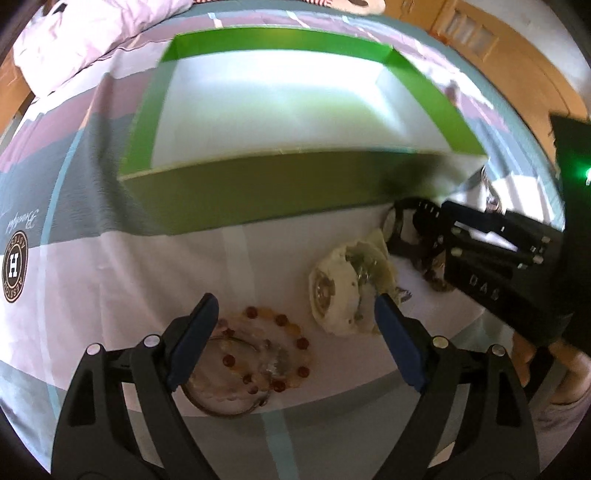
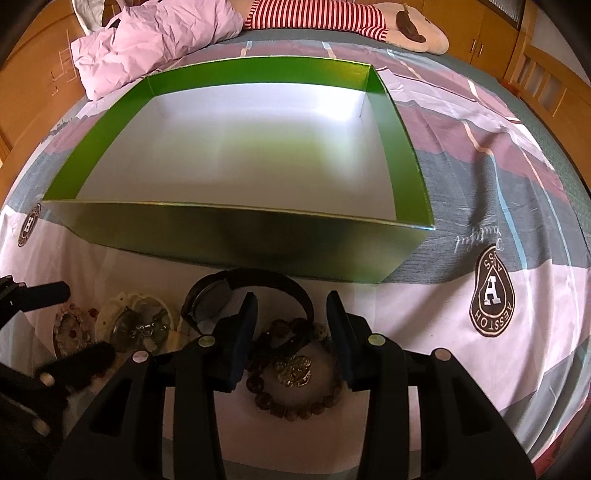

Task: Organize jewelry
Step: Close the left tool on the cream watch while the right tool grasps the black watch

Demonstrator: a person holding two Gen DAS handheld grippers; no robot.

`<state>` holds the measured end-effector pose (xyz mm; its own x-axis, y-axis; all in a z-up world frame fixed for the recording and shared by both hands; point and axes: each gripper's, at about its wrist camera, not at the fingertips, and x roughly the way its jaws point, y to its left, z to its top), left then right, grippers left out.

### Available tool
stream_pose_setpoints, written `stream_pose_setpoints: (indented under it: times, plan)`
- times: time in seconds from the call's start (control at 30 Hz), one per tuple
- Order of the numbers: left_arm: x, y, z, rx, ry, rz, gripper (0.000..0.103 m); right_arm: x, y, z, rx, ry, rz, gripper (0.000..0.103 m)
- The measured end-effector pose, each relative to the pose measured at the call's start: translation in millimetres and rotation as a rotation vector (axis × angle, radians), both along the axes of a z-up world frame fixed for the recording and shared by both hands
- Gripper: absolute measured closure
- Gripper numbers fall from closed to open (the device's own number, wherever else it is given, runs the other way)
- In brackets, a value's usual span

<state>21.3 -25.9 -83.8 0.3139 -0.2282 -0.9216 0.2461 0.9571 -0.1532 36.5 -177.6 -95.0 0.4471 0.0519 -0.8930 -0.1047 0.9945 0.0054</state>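
A green box point(image 1: 258, 199) with a white inside stands open on the bed; it also shows in the right wrist view point(image 2: 229, 240). My left gripper point(image 1: 295, 332) is open above an amber bead bracelet point(image 1: 273, 350), beside a cream plastic packet point(image 1: 343, 291). My right gripper point(image 2: 291, 328) is open over a brown wooden bead bracelet with a gold charm point(image 2: 295, 380). A black wristwatch point(image 2: 236, 295) lies just beyond its fingers. The right gripper also shows in the left wrist view point(image 1: 413, 229), and the left gripper's fingers point(image 2: 74, 365) show in the right wrist view.
The bedsheet point(image 2: 498, 206) is striped pink, grey and white with logo patches. A pink crumpled quilt point(image 2: 147, 40) and a plush toy point(image 2: 406, 26) lie behind the box. Wooden furniture point(image 2: 535, 55) borders the bed.
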Motion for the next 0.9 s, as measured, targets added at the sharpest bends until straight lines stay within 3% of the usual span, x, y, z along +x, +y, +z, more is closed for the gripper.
stream_pose_setpoints:
  times: [0.03, 0.1, 0.13, 0.17, 0.23, 0.33, 0.43, 0.47, 0.57, 0.73, 0.8, 0.83, 0.9]
  plan:
    - [1, -2, -2, 0.017, -0.001, -0.002, 0.018, 0, 0, -1, 0.000, 0.000, 0.000, 0.062]
    - [2, -3, -7, 0.037, -0.001, 0.002, 0.031, 0, -1, -1, 0.007, 0.002, 0.003, 0.062]
    - [3, -1, -8, 0.023, 0.004, 0.004, 0.046, -1, -1, 0, 0.027, 0.005, 0.012, 0.072]
    - [5, 1, -8, -0.018, 0.020, 0.010, 0.067, -1, 0, 1, 0.034, 0.004, 0.018, 0.085]
    - [8, 5, -6, -0.077, 0.040, 0.016, 0.082, -3, 2, 4, 0.049, -0.003, 0.037, 0.091]
    - [7, 6, -1, -0.054, 0.014, 0.029, 0.083, -8, 9, 14, 0.083, -0.044, 0.072, 0.092]
    - [6, 15, 8, -0.084, -0.003, 0.046, 0.086, -13, 14, 27, 0.097, -0.088, 0.103, 0.093]
    - [7, 18, 13, -0.091, -0.017, 0.051, 0.086, -15, 15, 31, 0.114, -0.096, 0.112, 0.101]
    - [5, 21, 29, -0.107, -0.074, 0.048, 0.090, -19, 15, 41, 0.126, -0.133, 0.118, 0.103]
    - [3, 29, 33, -0.109, -0.066, 0.045, 0.088, -10, 1, 31, 0.123, -0.059, 0.063, 0.103]
    - [4, 32, 29, -0.096, -0.050, 0.038, 0.079, -9, -8, 29, 0.158, -0.025, 0.040, 0.099]
    - [4, 30, 27, -0.087, -0.045, 0.035, 0.071, -9, -10, 30, 0.167, -0.018, 0.036, 0.092]
    - [3, 29, 24, -0.079, -0.041, 0.031, 0.066, -10, -9, 31, 0.155, -0.018, 0.032, 0.076]
